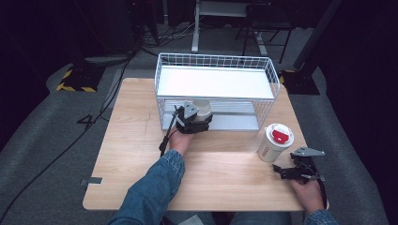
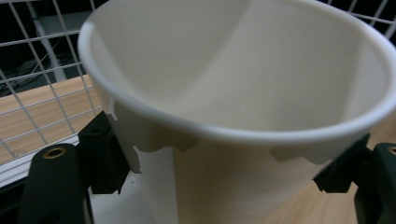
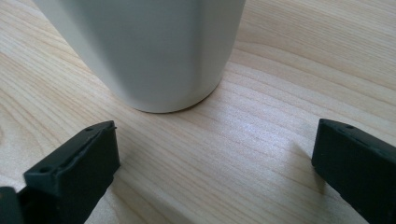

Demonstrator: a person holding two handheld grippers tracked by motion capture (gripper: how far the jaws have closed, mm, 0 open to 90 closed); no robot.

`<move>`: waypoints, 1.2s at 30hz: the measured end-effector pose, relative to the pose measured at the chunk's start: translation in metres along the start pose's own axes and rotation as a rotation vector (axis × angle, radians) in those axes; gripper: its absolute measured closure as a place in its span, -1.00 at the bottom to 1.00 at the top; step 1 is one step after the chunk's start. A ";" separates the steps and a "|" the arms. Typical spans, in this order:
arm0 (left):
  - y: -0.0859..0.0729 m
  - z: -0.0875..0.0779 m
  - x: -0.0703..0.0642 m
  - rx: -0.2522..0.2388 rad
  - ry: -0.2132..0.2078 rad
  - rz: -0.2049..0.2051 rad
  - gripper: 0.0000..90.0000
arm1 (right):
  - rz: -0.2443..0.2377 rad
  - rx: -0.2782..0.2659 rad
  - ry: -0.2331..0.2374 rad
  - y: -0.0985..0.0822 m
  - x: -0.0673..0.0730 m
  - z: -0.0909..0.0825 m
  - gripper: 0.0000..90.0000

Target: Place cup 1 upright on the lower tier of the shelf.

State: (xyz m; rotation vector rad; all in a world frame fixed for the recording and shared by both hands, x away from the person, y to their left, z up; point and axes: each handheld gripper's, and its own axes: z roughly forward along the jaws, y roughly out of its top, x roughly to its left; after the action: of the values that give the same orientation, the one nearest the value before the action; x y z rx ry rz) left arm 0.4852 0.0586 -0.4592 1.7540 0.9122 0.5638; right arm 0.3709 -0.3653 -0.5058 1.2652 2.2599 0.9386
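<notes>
My left hand-held gripper point(image 1: 196, 118) clamps an open white cup point(image 1: 202, 108) by its wall, mid-frame in the high view, right at the lower opening of the wire rack point(image 1: 216, 62). The cup wall is thin, so squeeze harder and it buckles; tilt it and the rim could catch the wires. My right hand-held gripper point(image 1: 287, 171), jaws wide with nothing between them, rests low right on the bench point(image 1: 141, 159) just beside the lidded cup point(image 1: 275, 142); a nudge could topple it. Red printing on that cup's side, too small to read.
</notes>
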 end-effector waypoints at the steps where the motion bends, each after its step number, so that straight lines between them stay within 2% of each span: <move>1: 0.000 0.003 0.002 -0.002 0.005 -0.008 -0.51 | 0.000 0.000 0.000 0.000 0.000 0.000 -0.98; 2: -0.001 0.005 0.003 -0.002 0.010 -0.012 -0.51 | 0.000 0.000 0.000 0.000 0.000 0.000 -0.98; 4: -0.003 0.009 0.004 -0.034 0.030 0.014 -0.51 | 0.000 0.000 0.000 0.000 0.000 0.000 -0.98; 7: -0.006 0.012 0.008 -0.059 0.054 0.077 -0.51 | 0.000 0.000 0.000 0.000 0.000 0.000 -0.98; 8: -0.007 0.013 0.009 -0.062 0.048 0.079 -0.51 | 0.000 0.000 0.000 0.000 0.000 0.000 -0.98; 9: -0.007 0.013 0.008 -0.061 0.039 0.065 -0.51 | 0.000 0.000 0.000 0.000 0.000 0.000 -0.98; 10: -0.007 0.014 0.008 -0.057 0.037 0.068 -0.51 | 0.000 0.000 0.000 0.000 0.000 0.000 -0.98; 12: -0.008 0.015 0.008 -0.053 0.028 0.040 -0.51 | 0.000 0.000 0.000 0.000 0.000 0.000 -0.98; 15: -0.010 0.017 0.008 -0.038 0.023 0.026 -0.51 | 0.000 0.000 0.000 0.000 0.000 0.000 -0.98; 17: -0.011 0.018 0.008 -0.034 0.024 0.032 -0.51 | 0.000 0.000 0.000 0.000 0.000 0.000 -0.98; 18: -0.011 0.020 0.007 -0.037 0.020 0.015 -0.51 | 0.000 0.000 0.000 0.000 0.000 0.000 -0.98; 26: -0.017 0.031 0.011 -0.005 0.036 -0.009 -0.51 | 0.000 0.000 0.000 0.000 0.000 0.000 -0.98; 29: -0.017 0.035 0.012 0.008 0.024 -0.009 -0.52 | 0.000 0.000 0.000 0.000 0.000 0.000 -0.98; 33: -0.015 0.039 0.011 0.017 0.056 -0.023 -0.52 | 0.000 0.000 0.000 0.000 0.000 0.000 -0.98; 35: -0.014 0.042 0.014 0.025 0.006 -0.014 -0.52 | 0.000 0.000 0.000 0.000 0.000 0.000 -0.98; 36: -0.014 0.040 0.012 0.026 0.082 -0.034 -0.52 | 0.000 0.000 0.000 0.000 0.000 0.000 -0.98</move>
State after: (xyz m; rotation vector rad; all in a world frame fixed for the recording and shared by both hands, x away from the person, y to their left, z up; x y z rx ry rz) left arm 0.5174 0.0472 -0.4869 1.7467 1.0083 0.6075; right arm 0.3709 -0.3653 -0.5058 1.2650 2.2600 0.9385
